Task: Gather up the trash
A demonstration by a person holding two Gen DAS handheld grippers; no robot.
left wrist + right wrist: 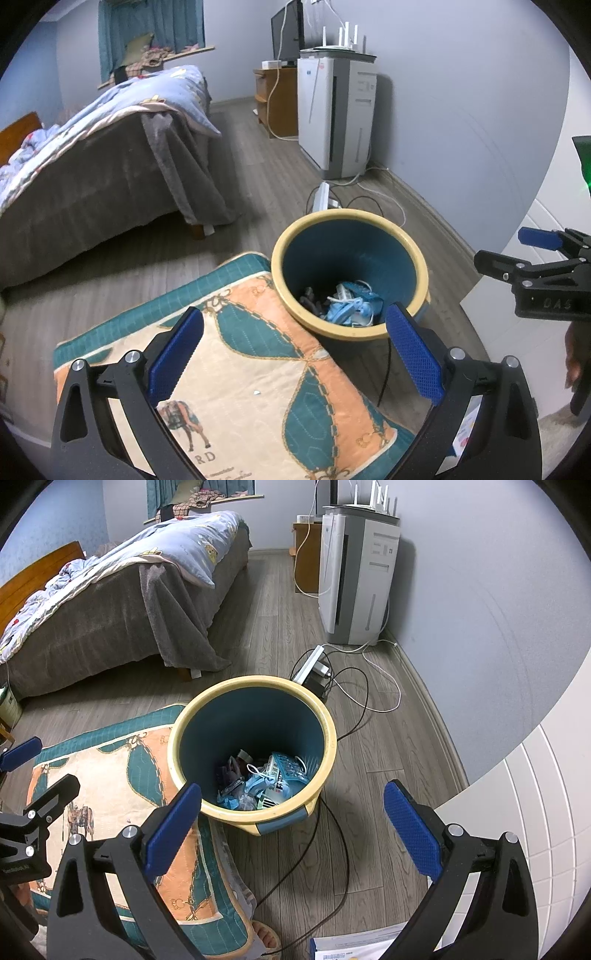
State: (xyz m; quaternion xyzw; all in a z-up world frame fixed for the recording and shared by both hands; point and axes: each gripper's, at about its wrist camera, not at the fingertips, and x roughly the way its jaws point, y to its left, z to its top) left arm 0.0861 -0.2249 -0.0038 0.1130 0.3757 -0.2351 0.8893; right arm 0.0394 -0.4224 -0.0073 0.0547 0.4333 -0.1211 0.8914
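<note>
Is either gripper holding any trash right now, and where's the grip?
Nothing is held. Left gripper and right gripper are both open and empty above the trash bin.

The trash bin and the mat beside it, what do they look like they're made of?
Trash bin: probably plastic, with smooth, slightly glossy teal walls and a cream rolled rim. Mat: quilted fabric, matte, with visible stitch lines and a printed chain pattern.
</note>
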